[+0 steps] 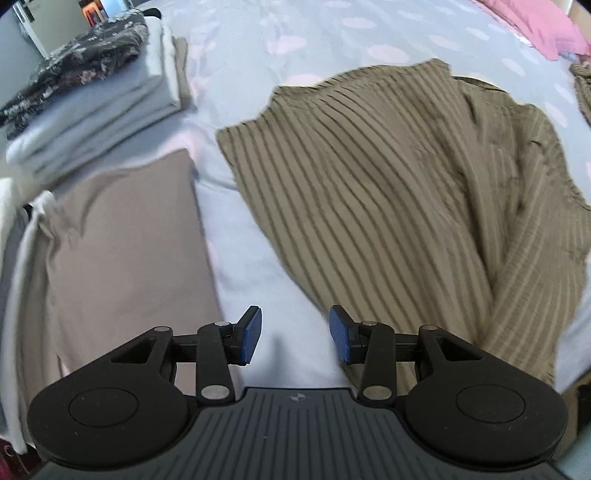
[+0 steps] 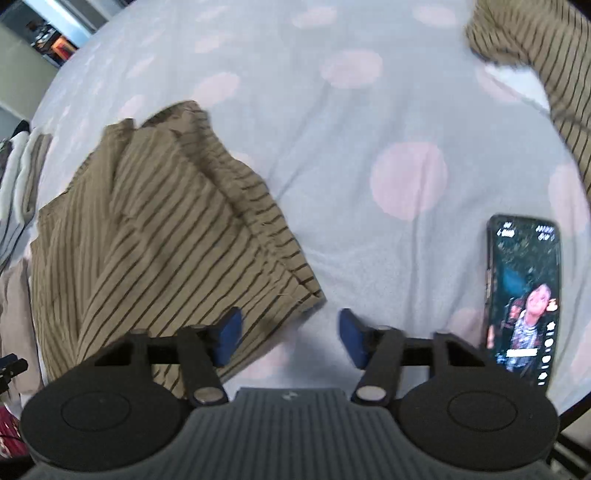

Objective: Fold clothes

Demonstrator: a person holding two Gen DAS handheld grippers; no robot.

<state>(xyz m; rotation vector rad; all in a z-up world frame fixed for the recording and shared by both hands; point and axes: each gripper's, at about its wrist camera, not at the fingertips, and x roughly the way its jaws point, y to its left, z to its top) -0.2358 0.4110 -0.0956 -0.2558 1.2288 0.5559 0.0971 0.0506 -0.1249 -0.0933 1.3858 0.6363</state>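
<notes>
Striped brown garment (image 1: 388,192) on the bed, spread out partly folded, with dark thin lines all over and a bumpy fold along its right side. Seen again from the right wrist (image 2: 159,251), lying to the left on the blue bedsheet (image 2: 332,129) with big pink dots.

Left hand-held gripper (image 1: 295,334) hanging over bare sheet just beside the near edge of the striped garment, blue pads (image 1: 253,332) apart, nothing between them, released. Right hand-held gripper (image 2: 290,338) over the near corner of the same garment, pads apart, released too, gripping nothing; left pad over the cloth, right pad over the sheet.

Around the left side: one flat folded beige cloth (image 1: 125,243) close by, with a strip of sheet between it and the striped garment. Behind it, one stack of folded pale blue-grey cloth (image 1: 92,118), with one dark flowery cloth (image 1: 81,66) on top. Something pink (image 1: 535,22) far off at the top right corner.

Around the right side: one phone (image 2: 524,295) lying face up on the sheet, screen lit, to the right of the gripper and well apart from the garment. One more striped brown piece (image 2: 546,55) at the top right, away from everything else.

Count: two hand-held grippers, two striped brown pieces, one beige cloth, one stack, one phone.
</notes>
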